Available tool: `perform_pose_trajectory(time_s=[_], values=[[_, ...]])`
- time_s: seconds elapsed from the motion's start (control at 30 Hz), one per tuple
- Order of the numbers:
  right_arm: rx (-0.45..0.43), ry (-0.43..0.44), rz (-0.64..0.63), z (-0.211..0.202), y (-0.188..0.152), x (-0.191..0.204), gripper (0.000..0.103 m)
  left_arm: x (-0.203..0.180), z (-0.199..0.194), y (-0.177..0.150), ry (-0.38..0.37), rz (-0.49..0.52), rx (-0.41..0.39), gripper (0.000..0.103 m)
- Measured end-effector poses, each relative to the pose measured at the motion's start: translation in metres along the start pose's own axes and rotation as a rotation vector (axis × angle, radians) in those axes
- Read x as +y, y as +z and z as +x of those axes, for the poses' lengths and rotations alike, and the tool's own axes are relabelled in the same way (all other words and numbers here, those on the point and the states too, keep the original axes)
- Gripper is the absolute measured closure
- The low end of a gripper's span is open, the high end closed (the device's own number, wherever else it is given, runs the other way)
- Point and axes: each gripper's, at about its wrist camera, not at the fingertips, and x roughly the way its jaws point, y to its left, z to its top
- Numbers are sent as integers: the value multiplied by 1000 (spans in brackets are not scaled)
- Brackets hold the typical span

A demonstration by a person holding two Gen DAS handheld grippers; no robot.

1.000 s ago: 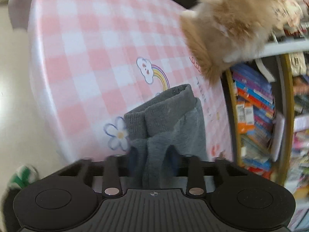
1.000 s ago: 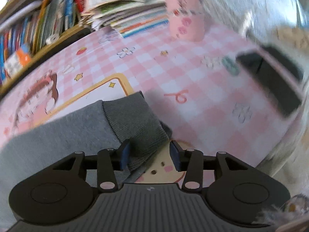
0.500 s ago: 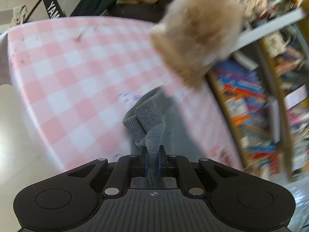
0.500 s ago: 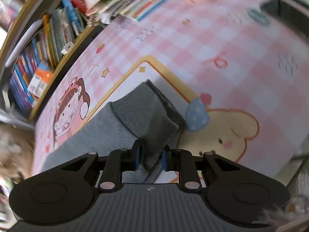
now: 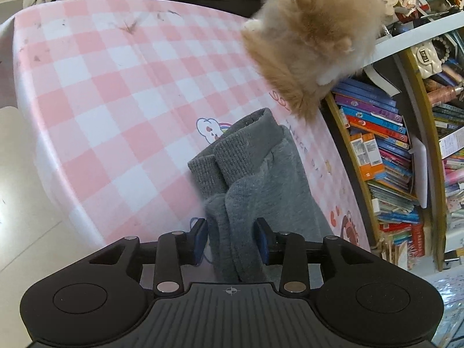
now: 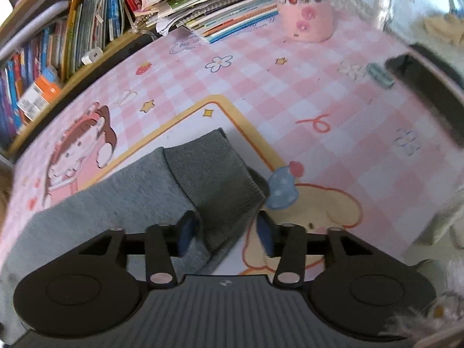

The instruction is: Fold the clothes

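A grey knit garment (image 5: 255, 179) with ribbed cuffs lies folded on the pink checked tablecloth (image 5: 116, 92). My left gripper (image 5: 232, 240) is open, its blue-padded jaws on either side of the garment's near edge. In the right wrist view the same garment (image 6: 121, 191) lies flat with a darker ribbed cuff (image 6: 214, 179) on top. My right gripper (image 6: 226, 236) is open, its jaws either side of that cuff's near end.
A fluffy tan animal (image 5: 313, 37) sits at the table's far right edge. Bookshelves (image 5: 382, 150) stand beside the table. A pink cup (image 6: 304, 11), a stack of books (image 6: 214, 8) and a dark box (image 6: 429, 87) are on the table.
Both grippers were shut on the garment half a second ago and lifted it; now both have opened and the garment lies back down on the table.
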Motion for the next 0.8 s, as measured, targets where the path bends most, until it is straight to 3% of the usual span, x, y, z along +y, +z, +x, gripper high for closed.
perform_pose_trajectory(time_s=[0.13,0.3,0.47,0.63,0.8], values=[[-22,-57,-51,-20,-6,15,39,2,-2,-2,-14,6,1,67],[-90,-81,-150,-46,-25,51,34,0,-1,-3,-14,26,10,67],[-99,83,-429,-49,-48,128,23,-8,2,-5,-8,75,42,67],[-45,214,-803,-25,-95,211,23,-4,5,-1,-32,47,59,66],[-41,254,-1023,-4,-133,274,23,3,6,1,-66,6,60,66]])
